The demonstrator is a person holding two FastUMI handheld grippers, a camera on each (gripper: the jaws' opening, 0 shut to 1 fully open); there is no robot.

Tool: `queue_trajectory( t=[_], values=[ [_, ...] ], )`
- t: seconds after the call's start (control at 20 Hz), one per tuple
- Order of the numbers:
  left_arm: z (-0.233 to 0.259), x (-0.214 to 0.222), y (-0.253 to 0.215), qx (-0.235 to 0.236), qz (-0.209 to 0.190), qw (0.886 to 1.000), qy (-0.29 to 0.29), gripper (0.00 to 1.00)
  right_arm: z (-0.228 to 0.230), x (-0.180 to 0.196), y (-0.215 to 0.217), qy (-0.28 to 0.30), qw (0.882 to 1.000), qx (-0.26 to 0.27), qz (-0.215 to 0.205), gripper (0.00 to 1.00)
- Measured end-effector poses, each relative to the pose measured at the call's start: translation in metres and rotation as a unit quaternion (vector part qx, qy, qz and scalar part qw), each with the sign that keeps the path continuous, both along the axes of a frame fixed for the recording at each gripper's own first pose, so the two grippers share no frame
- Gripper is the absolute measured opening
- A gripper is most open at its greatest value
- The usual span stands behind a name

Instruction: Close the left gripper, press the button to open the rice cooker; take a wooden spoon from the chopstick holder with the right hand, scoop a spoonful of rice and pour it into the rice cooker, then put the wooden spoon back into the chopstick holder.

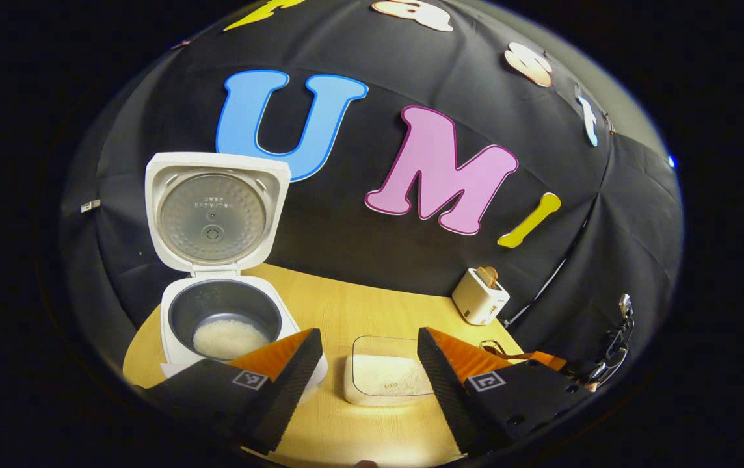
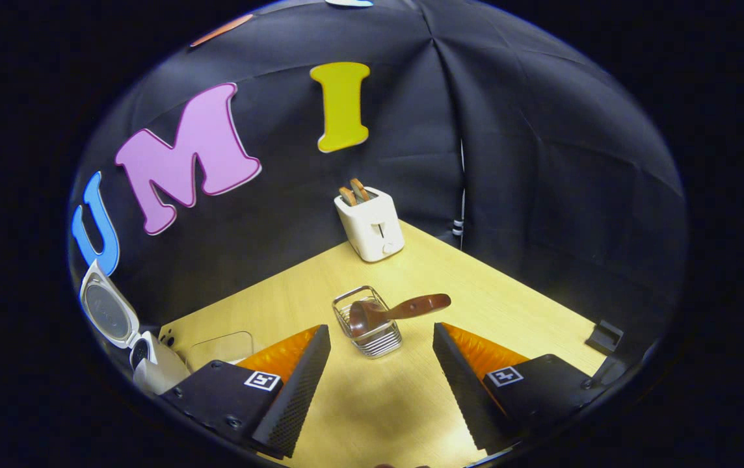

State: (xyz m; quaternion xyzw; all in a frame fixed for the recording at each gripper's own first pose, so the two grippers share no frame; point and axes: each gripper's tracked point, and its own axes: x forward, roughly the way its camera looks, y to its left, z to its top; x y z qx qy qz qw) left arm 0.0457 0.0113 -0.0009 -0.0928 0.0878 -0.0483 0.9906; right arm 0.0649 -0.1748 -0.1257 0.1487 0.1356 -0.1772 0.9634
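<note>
Left gripper view. The left gripper [image 1: 365, 364] occupied the bottom of the frame, jaws spread wide, nothing between its ribbed black fingers [image 1: 291, 383]. Lower left: a white rice cooker [image 1: 180, 338] stood on the wooden table [image 1: 346, 299], its lid [image 1: 216, 211] raised upright and the metal inner plate facing the camera. Its dark inner pot [image 1: 225, 312] held a small heap of white rice [image 1: 229, 338]. The near corner of the cooker sat behind the left finger. Bottom centre, seen between the two fingers: a clear square container [image 1: 385, 370] with white rice spread over its floor, just beside the cooker. Right of centre, at the back edge of the table: a white toaster [image 1: 479, 299] with a slice of bread standing in its slot. Lower right edge: some dark gear and cables, too small to identify.

Right gripper view. The right gripper [image 2: 382, 364] sat at the bottom of the frame, jaws wide apart and empty. Centre, just beyond the fingertips: a wire chopstick holder [image 2: 372, 341] on the table, with the wooden spoon [image 2: 398, 309] resting in it, bowl down inside, handle tilted out to the right over the rim. Upper centre: the toaster against the cloth wall, two slices showing. Far left edge: the open cooker with its lid up, and the clear container beside it.
</note>
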Motion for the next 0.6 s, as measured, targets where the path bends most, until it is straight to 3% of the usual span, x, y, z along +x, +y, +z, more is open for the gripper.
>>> queue_trajectory(
  t=[0.2, 0.6],
  values=[
    [-0.001, 0.006, -0.011, 0.014, 0.022, 1.0, 0.01, 0.95, -0.025, 0.021, -0.018, 0.014, 0.999, 0.04, 0.003, 0.99],
    [-0.025, 0.007, -0.048, 0.034, 0.038, 0.997, 0.052, 0.95, -0.047, 0.079, -0.034, 0.003, 0.998, 0.048, 0.035, 0.99]
  ],
)
